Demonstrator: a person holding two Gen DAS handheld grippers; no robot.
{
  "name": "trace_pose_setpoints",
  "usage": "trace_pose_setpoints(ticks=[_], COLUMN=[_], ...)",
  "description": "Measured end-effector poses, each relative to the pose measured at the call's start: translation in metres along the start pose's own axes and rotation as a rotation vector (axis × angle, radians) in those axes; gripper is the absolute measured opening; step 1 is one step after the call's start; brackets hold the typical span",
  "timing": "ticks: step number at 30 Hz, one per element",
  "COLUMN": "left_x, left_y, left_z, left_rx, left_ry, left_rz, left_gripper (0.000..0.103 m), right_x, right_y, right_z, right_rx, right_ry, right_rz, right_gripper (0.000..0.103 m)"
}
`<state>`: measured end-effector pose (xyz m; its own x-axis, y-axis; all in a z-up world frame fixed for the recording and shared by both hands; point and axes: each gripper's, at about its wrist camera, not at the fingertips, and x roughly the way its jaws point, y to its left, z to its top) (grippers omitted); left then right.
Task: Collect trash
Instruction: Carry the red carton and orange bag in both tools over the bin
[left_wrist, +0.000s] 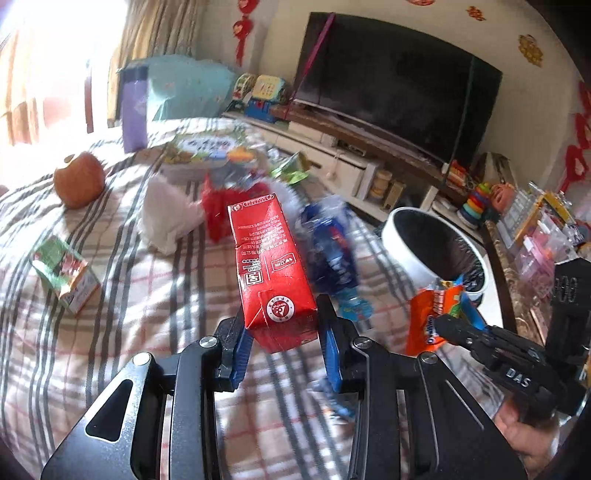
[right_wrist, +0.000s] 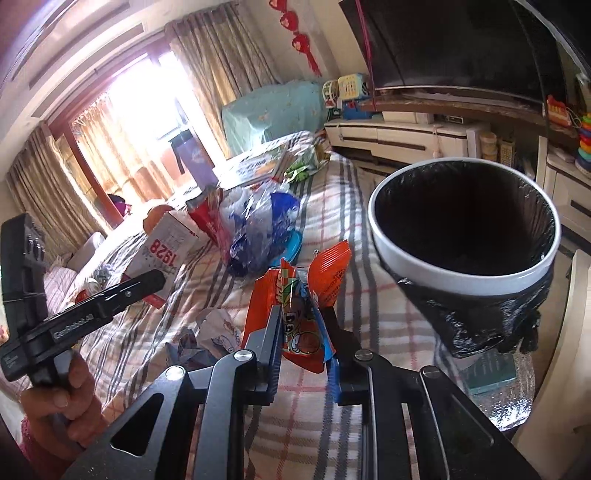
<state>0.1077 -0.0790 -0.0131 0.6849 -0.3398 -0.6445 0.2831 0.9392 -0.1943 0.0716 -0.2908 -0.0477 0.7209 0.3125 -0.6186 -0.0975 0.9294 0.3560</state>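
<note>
My left gripper is shut on the bottom end of a red drink carton, lifted above the plaid tablecloth. From the right wrist the same carton shows its white side at the left, with the left gripper on it. My right gripper is shut on a crumpled orange snack wrapper, seen also at the right of the left wrist view as the wrapper in the right gripper. A white-rimmed bin with a black liner stands just right of it, beyond the table's edge.
On the cloth lie an apple, a white crumpled tissue, a small green carton, a blue wrapper, a red wrapper and a noodle bowl. A purple bottle stands at the far end. A TV is behind.
</note>
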Motion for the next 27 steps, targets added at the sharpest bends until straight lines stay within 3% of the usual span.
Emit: trace_pose_setpoints(ticks=[27], left_x=[0.025], left_y=[-0.109], left_z=[0.008], left_rx=[0.203], left_ry=[0.049], left_rz=[-0.159], left_gripper=[0.031], right_x=[-0.033], right_y=[-0.069], right_z=[0.022], right_rx=[0.088], right_ry=[-0.082], right_rz=[-0.106], right_gripper=[0.02])
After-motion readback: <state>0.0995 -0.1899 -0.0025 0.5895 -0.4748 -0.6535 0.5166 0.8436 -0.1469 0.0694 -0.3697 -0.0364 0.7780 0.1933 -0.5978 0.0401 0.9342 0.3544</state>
